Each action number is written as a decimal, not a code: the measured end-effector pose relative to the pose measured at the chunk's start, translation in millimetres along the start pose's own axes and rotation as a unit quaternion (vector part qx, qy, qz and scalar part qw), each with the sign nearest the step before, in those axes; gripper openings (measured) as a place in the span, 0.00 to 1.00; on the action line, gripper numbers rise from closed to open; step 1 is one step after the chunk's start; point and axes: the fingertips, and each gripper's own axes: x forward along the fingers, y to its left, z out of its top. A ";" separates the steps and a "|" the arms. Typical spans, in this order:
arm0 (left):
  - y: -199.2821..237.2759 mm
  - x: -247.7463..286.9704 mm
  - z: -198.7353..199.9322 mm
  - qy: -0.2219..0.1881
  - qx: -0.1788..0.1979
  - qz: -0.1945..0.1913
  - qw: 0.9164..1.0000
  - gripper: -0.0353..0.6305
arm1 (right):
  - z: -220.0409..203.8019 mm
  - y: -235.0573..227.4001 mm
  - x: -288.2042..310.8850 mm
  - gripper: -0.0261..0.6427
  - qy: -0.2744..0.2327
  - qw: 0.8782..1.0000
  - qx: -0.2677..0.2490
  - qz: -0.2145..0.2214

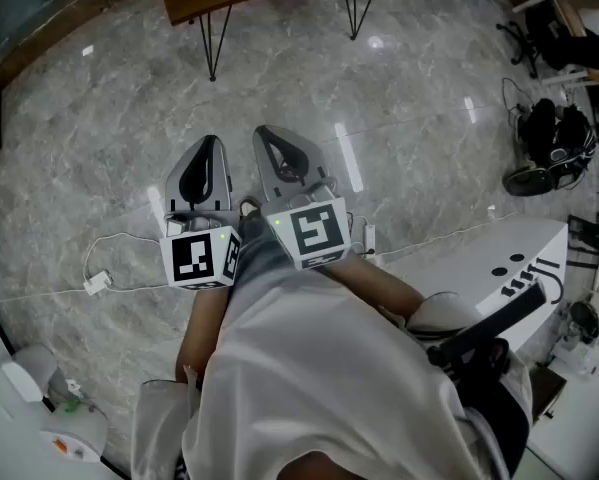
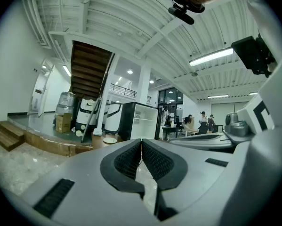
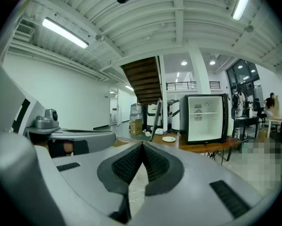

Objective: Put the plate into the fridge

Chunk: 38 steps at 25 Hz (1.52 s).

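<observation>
A small black fridge (image 3: 205, 118) stands with its door open on a wooden table (image 3: 216, 146); its white inside shows. A pale plate (image 3: 168, 139) lies on the table to the left of it. The left gripper view shows the same fridge (image 2: 141, 121) and plate (image 2: 109, 140) farther off. My left gripper (image 1: 207, 148) and right gripper (image 1: 269, 136) are held side by side over the marble floor, a good way from the table. Both are shut with nothing between the pads.
The table's edge and hairpin legs (image 1: 215, 43) show at the top of the head view. A white cable with a plug (image 1: 97, 282) trails over the floor. A white machine (image 1: 519, 268) stands at the right. People stand far back (image 2: 203, 120).
</observation>
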 end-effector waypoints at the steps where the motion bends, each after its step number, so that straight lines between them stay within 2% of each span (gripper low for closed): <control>1: 0.1 0.0 -0.4 0.001 -0.001 -0.001 1.000 0.09 | 1.1 0.7 0.5 0.06 -0.004 1.000 -0.007 0.002; 11: 3.8 -3.0 -7.3 0.001 -0.007 -0.015 1.000 0.09 | -0.5 14.4 0.0 0.06 -0.021 0.999 -0.029 0.013; 15: 20.0 0.9 -11.6 0.004 -0.013 -0.019 1.000 0.09 | -10.4 23.9 9.8 0.06 -0.006 1.000 0.003 0.013; 20: 27.3 36.4 -12.7 0.009 -0.019 -0.016 1.000 0.09 | -14.8 -5.6 38.0 0.07 0.003 1.000 0.025 0.006; 23: 47.8 60.4 7.8 -0.003 -0.016 0.006 1.000 0.09 | -2.4 -20.4 71.9 0.07 0.005 0.999 0.039 0.011; 27: 98.8 133.3 26.7 -0.017 -0.008 0.034 0.999 0.09 | 14.8 -55.9 159.5 0.07 -0.002 0.998 0.055 0.022; 33: 157.0 283.8 47.8 -0.004 -0.004 0.021 1.000 0.09 | 59.5 -134.9 305.2 0.07 -0.020 0.998 0.057 0.023; 38: 186.3 392.4 69.7 0.004 -0.004 0.016 1.000 0.09 | 90.0 -205.2 396.8 0.07 -0.021 0.997 0.067 0.021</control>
